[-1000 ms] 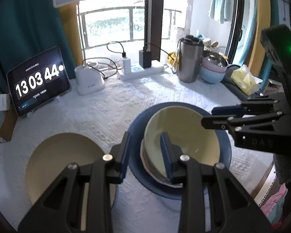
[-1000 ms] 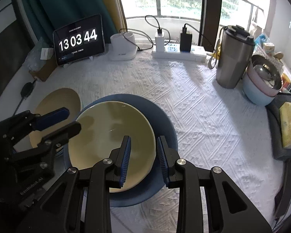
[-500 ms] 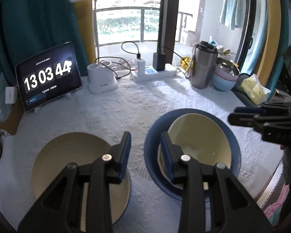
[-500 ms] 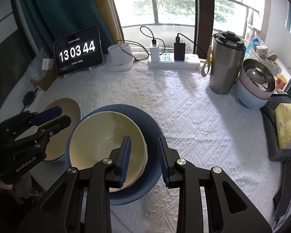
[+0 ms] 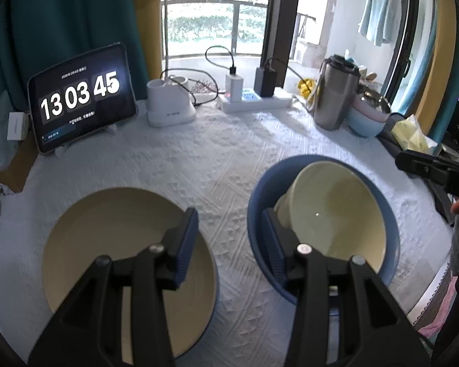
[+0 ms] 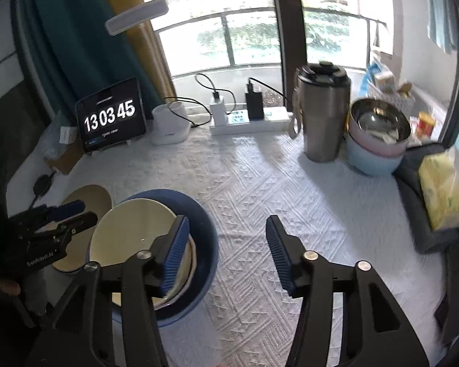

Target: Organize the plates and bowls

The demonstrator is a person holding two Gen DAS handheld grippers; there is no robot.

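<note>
**Bowl is in, one plate left**

We see the cream bowl (image 5: 336, 211) sitting tilted inside the big blue bowl (image 5: 391, 223) on the right. The tan plate (image 5: 107, 238) lies alone on the near left, not stacked yet. Our left gripper (image 5: 229, 241) and right gripper (image 6: 226, 250) have just been opening and hold nothing. A second ago both were closer together over the bowl; now they have pulled apart.

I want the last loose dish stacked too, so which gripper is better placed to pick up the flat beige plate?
Probably left: the left gripper hangs open beside the flat beige plate, while the right gripper stands past the blue bowl.
</note>
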